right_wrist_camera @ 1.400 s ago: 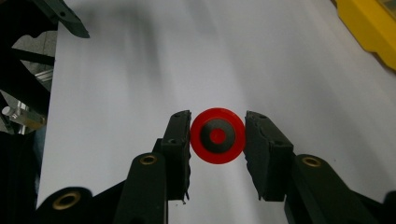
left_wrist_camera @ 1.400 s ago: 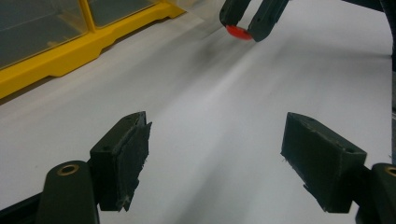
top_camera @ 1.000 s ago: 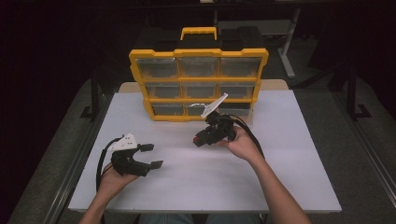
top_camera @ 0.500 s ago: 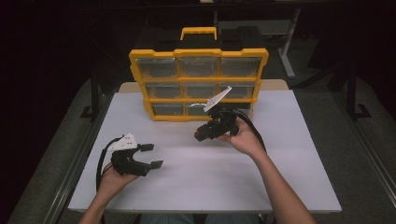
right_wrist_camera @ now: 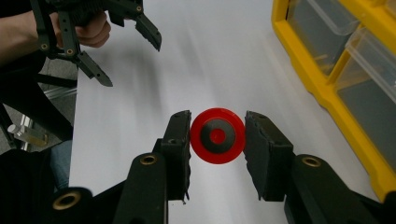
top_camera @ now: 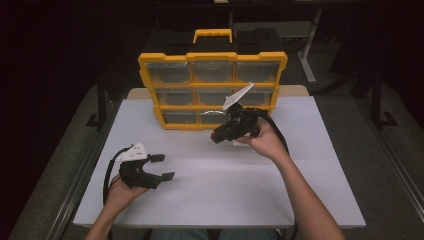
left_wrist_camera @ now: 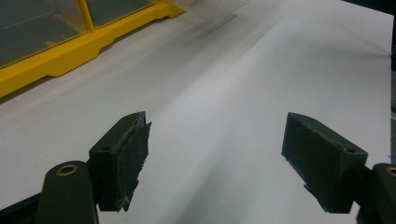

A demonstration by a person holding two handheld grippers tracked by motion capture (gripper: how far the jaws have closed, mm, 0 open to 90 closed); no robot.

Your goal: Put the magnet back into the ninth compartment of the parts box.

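White bench (top_camera: 300, 165) under dim light; right claw (right_wrist_camera: 217, 140) clamps a red disc (right_wrist_camera: 217, 136) by its rim, above the bench beside the yellow organizer (top_camera: 215, 90); left claw (left_wrist_camera: 215, 154) gapes empty. Keep the squeeze even and across the middle; the disc's flat face points back along the claw, with no long axis.

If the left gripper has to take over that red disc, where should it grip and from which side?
Grip the red disc across its round rim, on the two edge spots left free, above and below in the right gripper view. The right gripper already clamps its left and right edges. Its flat face with the dark centre looks back at that camera, so the left gripper probably has to come from the far side.
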